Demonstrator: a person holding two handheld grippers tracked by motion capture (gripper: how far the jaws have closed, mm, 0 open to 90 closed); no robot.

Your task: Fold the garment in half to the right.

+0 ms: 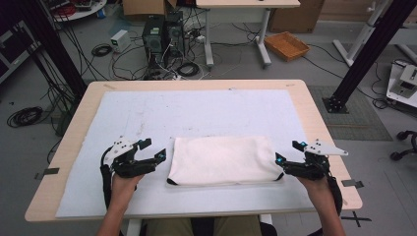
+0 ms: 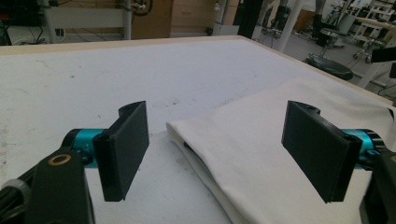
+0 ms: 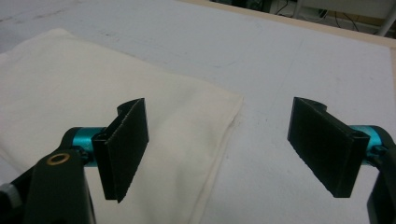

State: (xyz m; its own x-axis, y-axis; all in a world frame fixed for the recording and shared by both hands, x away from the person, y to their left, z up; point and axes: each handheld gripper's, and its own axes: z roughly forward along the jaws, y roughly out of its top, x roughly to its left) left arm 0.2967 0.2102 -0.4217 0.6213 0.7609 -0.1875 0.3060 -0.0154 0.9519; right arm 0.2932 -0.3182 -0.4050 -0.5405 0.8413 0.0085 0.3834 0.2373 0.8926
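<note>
A folded cream cloth (image 1: 223, 160) lies flat on the white mat near the table's front edge. My left gripper (image 1: 153, 150) hovers just off the cloth's left edge, open, nothing between its jaws. My right gripper (image 1: 289, 152) stands at the cloth's right edge, also open and empty. In the left gripper view the cloth (image 2: 261, 154) lies ahead and to the right, its folded corner between the wide-apart jaws of the gripper (image 2: 224, 156). In the right gripper view the cloth (image 3: 93, 102) spreads to the left, its corner ahead of the gripper (image 3: 224, 154).
The white mat (image 1: 196, 113) covers most of the wooden table (image 1: 314, 113). Beyond the table, on the floor, are computer towers (image 1: 162, 32), cables and a wicker basket (image 1: 286, 45). Black frame posts (image 1: 366, 49) stand at both sides.
</note>
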